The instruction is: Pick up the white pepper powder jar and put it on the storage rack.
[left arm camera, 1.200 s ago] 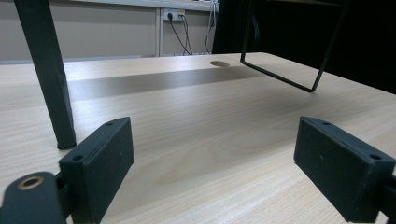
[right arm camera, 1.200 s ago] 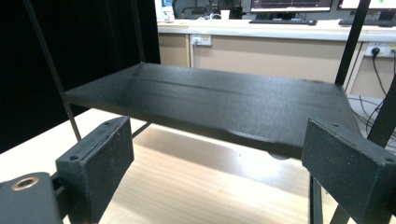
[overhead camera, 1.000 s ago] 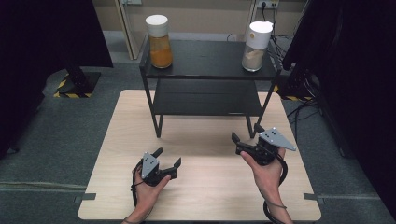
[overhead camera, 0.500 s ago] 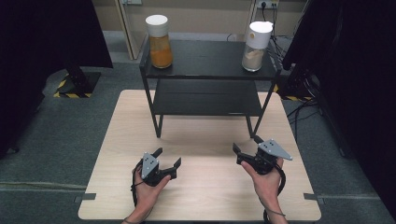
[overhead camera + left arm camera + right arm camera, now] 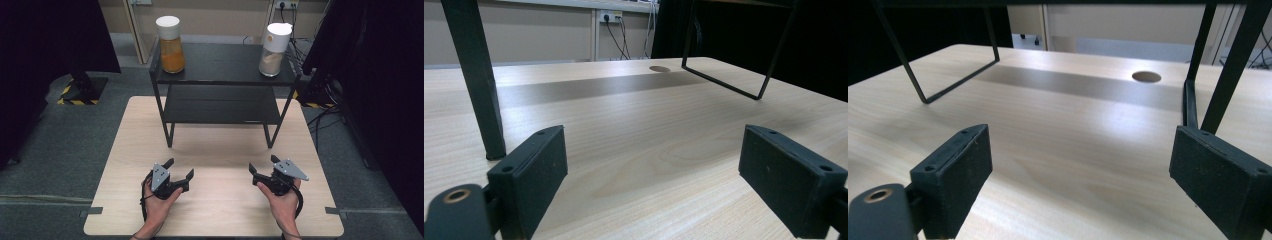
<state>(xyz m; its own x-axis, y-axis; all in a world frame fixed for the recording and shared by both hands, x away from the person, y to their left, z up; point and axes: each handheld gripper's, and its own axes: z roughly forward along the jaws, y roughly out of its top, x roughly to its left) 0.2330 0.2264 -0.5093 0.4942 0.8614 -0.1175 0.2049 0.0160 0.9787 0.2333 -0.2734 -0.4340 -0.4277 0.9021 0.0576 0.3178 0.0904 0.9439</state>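
Note:
Two jars stand on the top of a black two-level shelf (image 5: 220, 102): one with orange contents (image 5: 171, 45) at the left, one with pale powder (image 5: 273, 50) at the right, both white-lidded. My left gripper (image 5: 179, 168) rests low on the wooden table (image 5: 220, 150) near its front edge, open, nothing between its pads (image 5: 531, 175). My right gripper (image 5: 263, 166) sits at the front right, also open and empty, its pads (image 5: 955, 172) wide apart. Both point toward the shelf legs (image 5: 474, 75) (image 5: 1228, 65).
The shelf stands across the far half of the table, its thin legs and floor rails (image 5: 938, 75) in front of both grippers. A round cable hole (image 5: 1146, 76) lies in the tabletop under the shelf. Dark curtains flank the table; cables lie at the right.
My right gripper has come back toward the front edge and lower onto the table. The left gripper has stayed put.

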